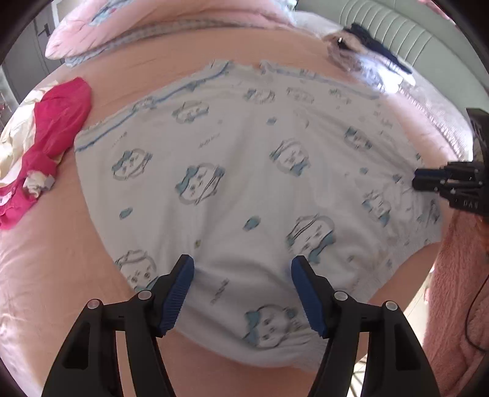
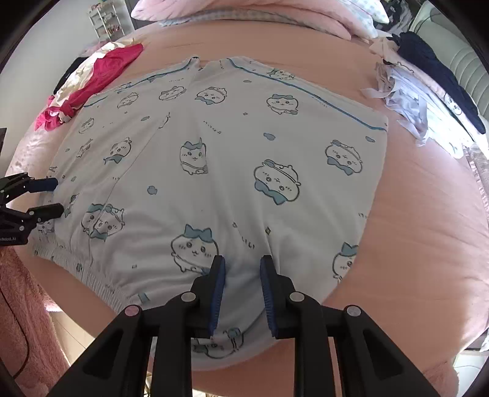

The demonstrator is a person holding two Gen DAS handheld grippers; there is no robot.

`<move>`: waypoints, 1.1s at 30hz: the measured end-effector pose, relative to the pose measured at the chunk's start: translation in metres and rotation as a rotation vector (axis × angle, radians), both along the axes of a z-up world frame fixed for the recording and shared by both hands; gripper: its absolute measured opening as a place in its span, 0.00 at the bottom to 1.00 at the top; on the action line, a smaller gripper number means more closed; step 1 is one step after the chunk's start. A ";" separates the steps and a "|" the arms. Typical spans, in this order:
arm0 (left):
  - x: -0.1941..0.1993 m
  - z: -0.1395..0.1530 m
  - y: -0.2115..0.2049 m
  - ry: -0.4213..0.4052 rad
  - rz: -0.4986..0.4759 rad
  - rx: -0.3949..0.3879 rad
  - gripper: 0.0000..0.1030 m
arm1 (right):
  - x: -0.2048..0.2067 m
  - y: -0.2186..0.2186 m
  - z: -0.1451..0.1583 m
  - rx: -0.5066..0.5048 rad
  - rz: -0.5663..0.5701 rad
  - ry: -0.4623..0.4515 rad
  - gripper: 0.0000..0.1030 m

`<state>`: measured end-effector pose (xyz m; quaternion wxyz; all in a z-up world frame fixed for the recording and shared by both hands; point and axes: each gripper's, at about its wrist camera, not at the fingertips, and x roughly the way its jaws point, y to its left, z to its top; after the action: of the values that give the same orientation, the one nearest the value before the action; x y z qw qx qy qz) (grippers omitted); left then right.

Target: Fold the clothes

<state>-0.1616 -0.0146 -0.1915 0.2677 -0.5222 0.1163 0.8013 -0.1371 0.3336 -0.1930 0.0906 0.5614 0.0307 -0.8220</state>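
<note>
- Far over on the left of the bed lies a crumpled pink garment (image 2: 101, 76), bright magenta, bunched up with a cream-coloured cloth (image 1: 18, 143) tucked beside it, clear of the piece being worked on.
- The left gripper (image 1: 243, 282) points steeply down over the near left part of the pyjama shorts (image 2: 220, 171); its blue pads stand wide apart, with white cloth showing in the gap and nothing pinched. From the other camera its two fingers show spread at the elastic waist edge, just beside the cloth.
- The pyjama shorts are spread flat across the middle of the pink bedsheet (image 2: 428, 229), white with blue cartoon animals and thin blue piping along the far hems; the gathered waistband faces the near edge of the bed.
- The right gripper (image 2: 243, 288) hangs over the near middle of the shorts, its pads only a little way apart. A soft ridge of fabric rises between them, yet the pads do not appear to press on it.
- To the right, near the headboard, sits a heap of other clothes (image 2: 406, 100), pale lilac and white, with a dark navy piece (image 2: 434, 67) draped over the top.
- Along the far side rests a rolled pink duvet (image 2: 244, 12).
- A fluffy pink blanket (image 1: 458, 290) hangs by the near edge of the bed.
</note>
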 end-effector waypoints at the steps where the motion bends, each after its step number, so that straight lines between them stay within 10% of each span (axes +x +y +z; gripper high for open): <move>1: 0.002 0.002 0.007 0.009 -0.005 0.029 0.62 | 0.002 -0.005 0.006 -0.018 0.000 0.030 0.23; 8: 0.024 -0.016 0.041 0.041 -0.036 -0.047 0.63 | 0.007 -0.061 -0.016 0.013 0.076 -0.005 0.28; 20: 0.054 -0.012 -0.016 0.026 0.120 0.024 0.64 | 0.047 -0.011 -0.005 -0.101 -0.026 0.022 0.29; 28: 0.043 -0.004 -0.035 0.027 0.192 0.106 0.64 | 0.008 0.055 -0.003 -0.160 -0.351 0.048 0.30; 33: 0.032 -0.005 -0.034 0.014 0.198 0.131 0.64 | -0.027 0.067 -0.003 -0.152 -0.335 0.068 0.30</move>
<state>-0.1298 -0.0489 -0.1969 0.2200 -0.5070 0.0133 0.8333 -0.1645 0.4005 -0.1963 -0.0064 0.5222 -0.1223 -0.8440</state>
